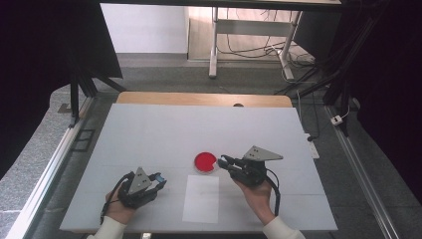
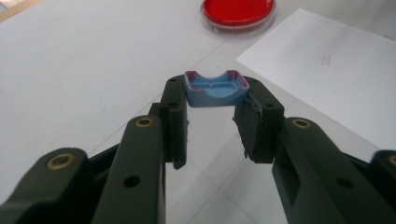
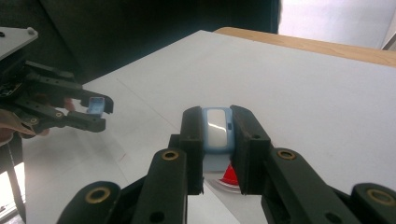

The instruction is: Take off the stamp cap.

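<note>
blue cap (image 2: 215,89) crosswise between left gripper (image 2: 212,123) jaws, hollow up

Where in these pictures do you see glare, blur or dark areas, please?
Right gripper view: a white glare patch sits on the blue piece between the fingers, and the background is dark. Left gripper view: the near fingers are soft, the blue cap is sharper. High view: even light on the table, black surroundings.
</note>
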### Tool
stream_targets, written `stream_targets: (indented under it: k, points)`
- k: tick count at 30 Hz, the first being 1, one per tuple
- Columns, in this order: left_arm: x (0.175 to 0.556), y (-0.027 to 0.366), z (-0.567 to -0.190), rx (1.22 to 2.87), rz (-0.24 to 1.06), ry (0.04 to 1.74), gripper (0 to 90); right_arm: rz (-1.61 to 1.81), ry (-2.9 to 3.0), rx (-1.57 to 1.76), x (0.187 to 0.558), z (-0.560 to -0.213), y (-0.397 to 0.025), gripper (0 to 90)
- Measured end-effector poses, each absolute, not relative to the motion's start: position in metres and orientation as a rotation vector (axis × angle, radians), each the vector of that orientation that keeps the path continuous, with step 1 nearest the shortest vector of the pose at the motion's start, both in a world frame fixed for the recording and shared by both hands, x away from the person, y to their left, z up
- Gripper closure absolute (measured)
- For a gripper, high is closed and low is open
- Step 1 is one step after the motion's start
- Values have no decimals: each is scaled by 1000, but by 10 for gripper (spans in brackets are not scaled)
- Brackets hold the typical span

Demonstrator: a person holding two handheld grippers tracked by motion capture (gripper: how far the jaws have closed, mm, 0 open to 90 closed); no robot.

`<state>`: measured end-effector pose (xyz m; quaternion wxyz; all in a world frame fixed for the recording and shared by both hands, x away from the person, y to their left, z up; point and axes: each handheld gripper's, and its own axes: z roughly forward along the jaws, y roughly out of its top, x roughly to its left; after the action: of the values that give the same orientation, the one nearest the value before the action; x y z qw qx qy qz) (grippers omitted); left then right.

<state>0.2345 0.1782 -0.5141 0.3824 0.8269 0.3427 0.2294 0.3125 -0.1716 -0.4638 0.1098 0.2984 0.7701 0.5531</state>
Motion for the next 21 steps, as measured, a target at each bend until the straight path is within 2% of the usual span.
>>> stream_targets:
  k: [10, 21]
  points:
    - [224, 198, -517, 2084, 593, 930, 648, 1618, 2256, 870, 315, -462, -175, 748]
    - [226, 199, -519, 2086, 571, 927, 647, 1580, 2287, 837, 320, -461, -167, 748]
